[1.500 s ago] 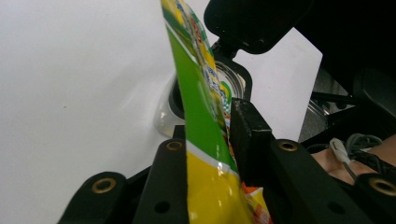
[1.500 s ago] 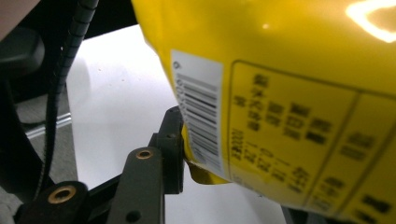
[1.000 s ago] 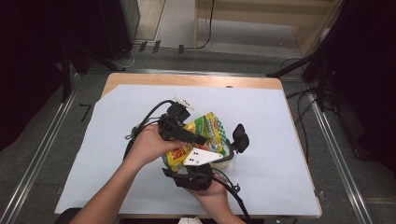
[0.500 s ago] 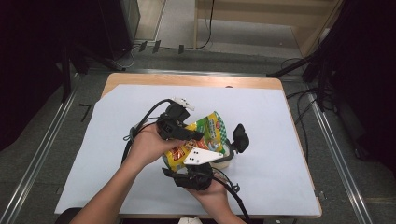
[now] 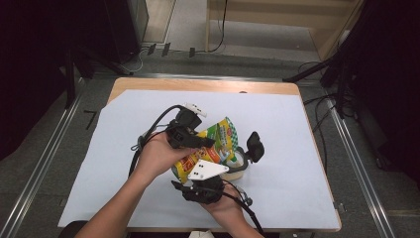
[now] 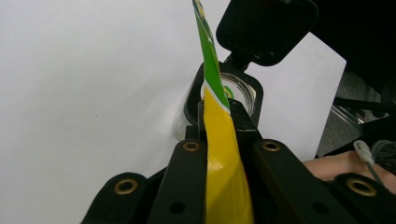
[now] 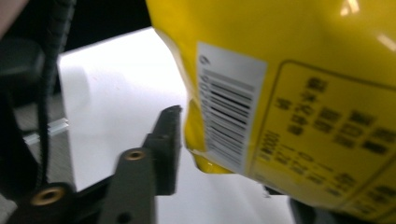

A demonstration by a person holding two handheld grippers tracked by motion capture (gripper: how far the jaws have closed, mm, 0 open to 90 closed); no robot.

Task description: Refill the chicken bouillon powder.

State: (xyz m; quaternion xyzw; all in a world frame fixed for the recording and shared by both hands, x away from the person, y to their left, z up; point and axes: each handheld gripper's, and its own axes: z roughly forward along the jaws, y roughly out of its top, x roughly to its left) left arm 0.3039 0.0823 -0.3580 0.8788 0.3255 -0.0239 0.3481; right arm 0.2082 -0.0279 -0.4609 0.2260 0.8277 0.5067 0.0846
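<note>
Between the left tongs (image 6: 218,126), clamped on it, the snack bag (image 6: 219,158) stands edge-on.

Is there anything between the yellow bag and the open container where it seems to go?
Nothing visible stands between them. The left tongs are shut on the bag, whose green end points at the container's open mouth. Its lid is flipped back, away from the opening.

Yellow-green snack bag (image 5: 210,146) tilted over open clear container (image 5: 237,161) with hinged black lid.
</note>
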